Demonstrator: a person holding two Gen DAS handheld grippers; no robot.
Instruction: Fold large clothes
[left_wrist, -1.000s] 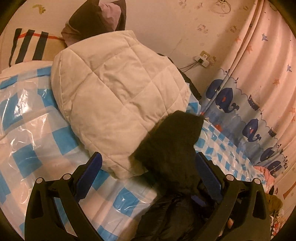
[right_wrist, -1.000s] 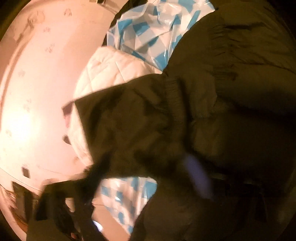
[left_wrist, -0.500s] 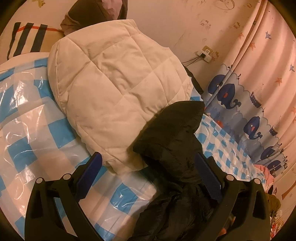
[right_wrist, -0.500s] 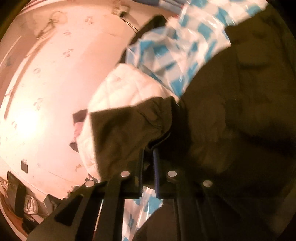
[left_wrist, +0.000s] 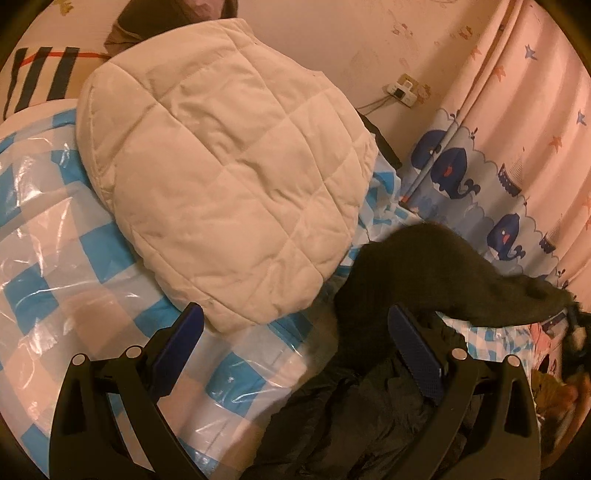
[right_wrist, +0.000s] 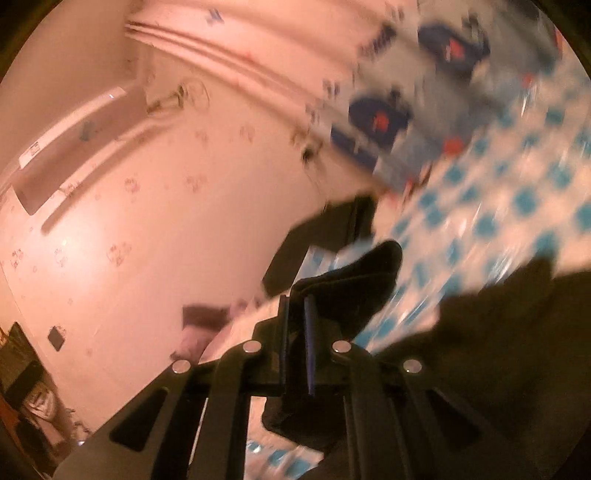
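Note:
A black puffy jacket lies on the blue-and-white checked plastic sheet at the lower right of the left wrist view. Its sleeve stretches out to the right. My left gripper is open, its blue pads hovering over the jacket's near part and holding nothing. My right gripper is shut on a fold of the black jacket and holds it lifted above the sheet; that view is blurred.
A folded cream quilted coat lies on the sheet behind the jacket. A striped pillow sits at far left. A whale-print curtain hangs on the right, and a wall socket is on the back wall.
My right gripper has pulled the black sleeve off the cream coat and out to the right. The left gripper has stayed open and shifted slightly forward.

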